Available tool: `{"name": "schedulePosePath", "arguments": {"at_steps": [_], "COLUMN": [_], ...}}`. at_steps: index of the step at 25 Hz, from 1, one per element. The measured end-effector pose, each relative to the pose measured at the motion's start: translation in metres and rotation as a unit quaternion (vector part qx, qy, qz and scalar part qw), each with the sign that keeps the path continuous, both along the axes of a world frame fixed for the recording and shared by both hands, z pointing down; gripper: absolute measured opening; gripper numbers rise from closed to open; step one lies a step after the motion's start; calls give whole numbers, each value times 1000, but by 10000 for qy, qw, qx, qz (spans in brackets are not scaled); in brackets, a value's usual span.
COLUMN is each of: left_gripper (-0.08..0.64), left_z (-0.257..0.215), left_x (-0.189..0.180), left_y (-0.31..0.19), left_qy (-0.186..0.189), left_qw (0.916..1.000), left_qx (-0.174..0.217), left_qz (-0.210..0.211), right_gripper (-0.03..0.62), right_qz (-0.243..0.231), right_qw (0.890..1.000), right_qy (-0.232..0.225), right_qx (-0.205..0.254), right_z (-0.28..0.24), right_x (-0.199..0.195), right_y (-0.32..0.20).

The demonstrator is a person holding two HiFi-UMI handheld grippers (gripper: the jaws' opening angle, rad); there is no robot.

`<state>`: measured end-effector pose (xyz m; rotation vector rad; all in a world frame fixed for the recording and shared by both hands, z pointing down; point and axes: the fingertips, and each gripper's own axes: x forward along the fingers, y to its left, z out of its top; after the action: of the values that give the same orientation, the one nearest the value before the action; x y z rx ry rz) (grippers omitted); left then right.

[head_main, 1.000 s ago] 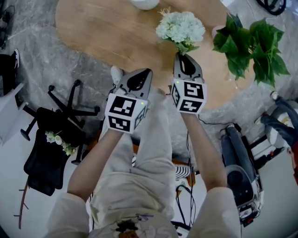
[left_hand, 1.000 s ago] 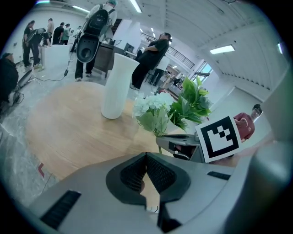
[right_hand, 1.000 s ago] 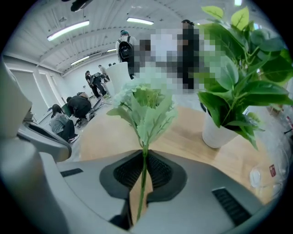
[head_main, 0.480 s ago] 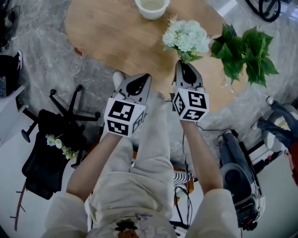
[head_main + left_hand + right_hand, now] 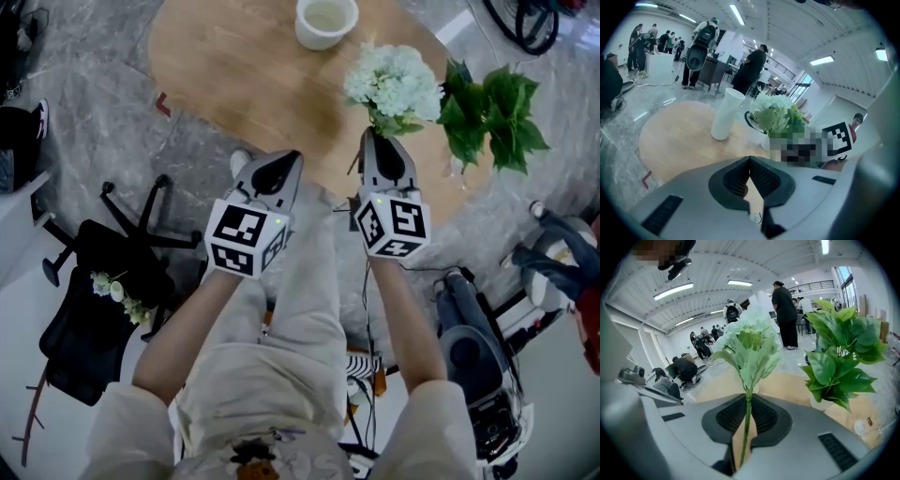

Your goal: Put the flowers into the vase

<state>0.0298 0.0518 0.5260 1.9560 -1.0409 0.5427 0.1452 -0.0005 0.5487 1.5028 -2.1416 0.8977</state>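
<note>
- Right gripper view: right gripper (image 5: 748, 398) jaws clamped on the flowers' (image 5: 751, 345) stem, bloom upright.
- Left gripper view: left gripper (image 5: 750, 158) jaws together, nothing between.
- Head view: flowers above table (image 5: 225, 66) edge, apart from vase (image 5: 326, 21).

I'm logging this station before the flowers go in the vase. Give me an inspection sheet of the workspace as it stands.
Surface: round wooden table, standing on a grey floor.
Job's things: white vase upright at the table's far side; flowers held above the table, apart from the vase.
Clutter: potted plant at the table's right edge.
Grippers: left gripper shut, nothing between its jaws; right gripper shut on the flowers' stem.
Cables: thin cable on the floor by the person's legs.
Surroundings: black office chair with another flower sprig on it; people standing beyond the table.
</note>
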Motion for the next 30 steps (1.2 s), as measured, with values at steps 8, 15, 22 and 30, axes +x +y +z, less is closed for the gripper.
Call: {"name": "schedulePosePath", "arguments": {"at_steps": [8, 15, 22, 30], "left_gripper": [9, 9, 9, 9], "left_z": [-22, -33, -47, -52], "left_x": [-14, -28, -39, -42], "left_y": [0, -1, -2, -2], "left_qy": [89, -18, -14, -12], "left_qw": [9998, 9995, 9989, 9985], "left_qx": [164, 314, 461, 532], "left_qz": [-111, -39, -111, -158], "right_gripper": [29, 29, 29, 29], "right_qz": [68, -129, -202, -329], "right_qw": [9994, 9958, 9918, 9844], "right_qy": [-104, -124, -127, -265], "right_qx": [327, 897, 1254, 1707], "right_z": [-40, -64, -92, -118], "right_x": [-13, -25, -35, -43], "right_y": [-6, -15, -26, -35]}}
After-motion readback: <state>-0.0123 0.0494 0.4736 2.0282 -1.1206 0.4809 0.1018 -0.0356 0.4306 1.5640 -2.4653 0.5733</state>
